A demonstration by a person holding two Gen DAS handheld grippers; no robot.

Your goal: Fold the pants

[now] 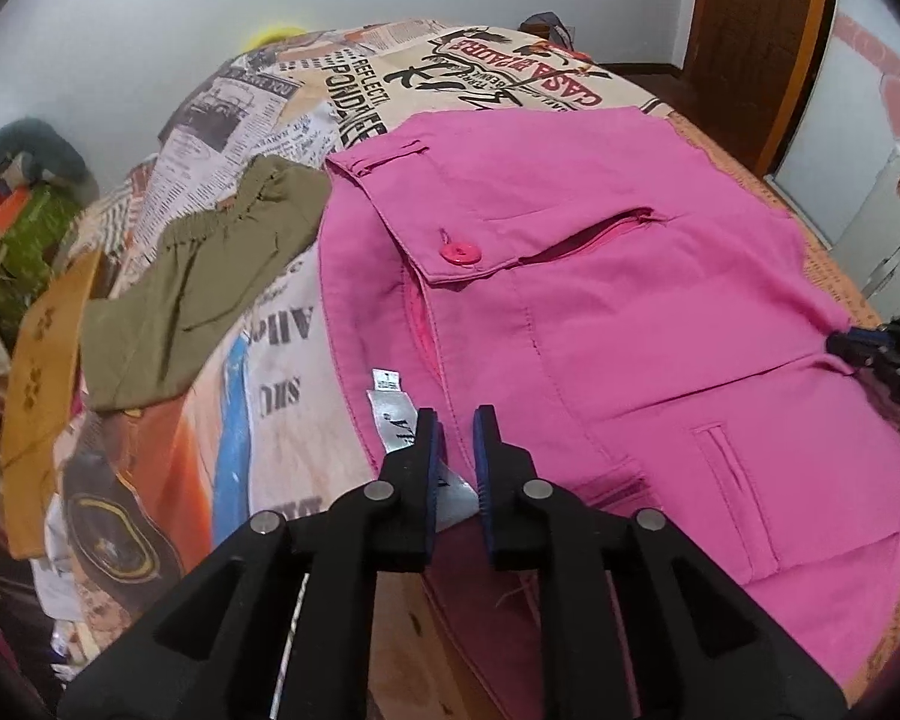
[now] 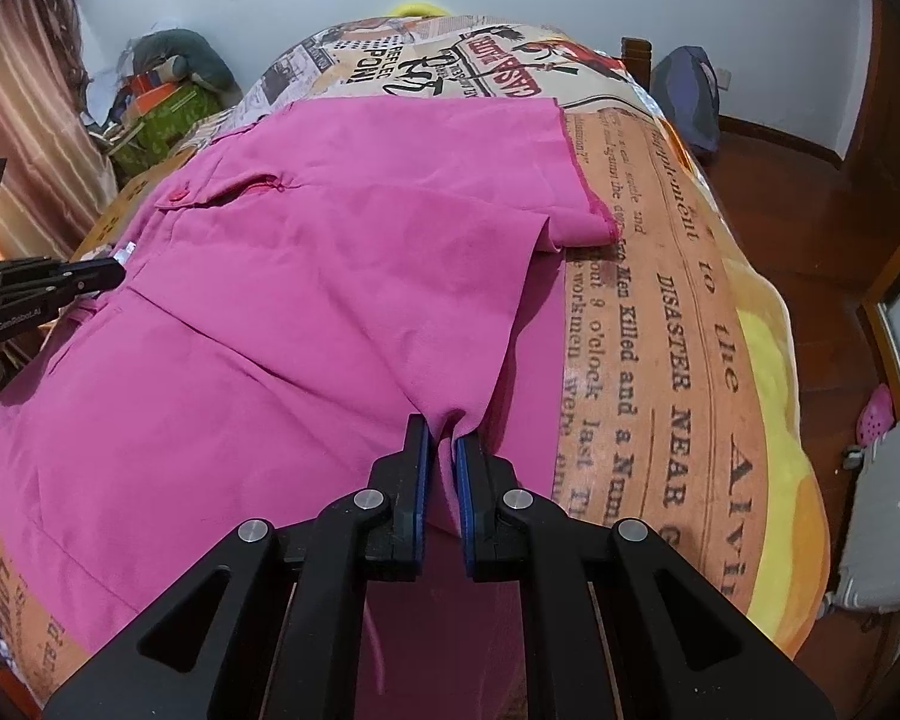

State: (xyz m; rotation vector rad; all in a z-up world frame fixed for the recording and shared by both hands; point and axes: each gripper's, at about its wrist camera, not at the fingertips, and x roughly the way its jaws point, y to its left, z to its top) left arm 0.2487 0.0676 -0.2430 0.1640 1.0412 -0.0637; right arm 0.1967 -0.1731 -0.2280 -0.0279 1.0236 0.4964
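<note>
Two grippers work at the near edge of pink pants (image 1: 600,300) spread flat on a bed (image 2: 660,324) covered in newspaper print. The left gripper (image 1: 455,420) hangs over the waistband by the white label (image 1: 390,414), its jaws a little apart with label and cloth between them but not pinched. The right gripper (image 2: 444,429) has its jaws clamped on a gathered fold of the pants near the crotch. A pink button (image 1: 461,253) closes a pocket flap. Olive shorts (image 1: 210,276) lie on the bed just left of the pants.
</note>
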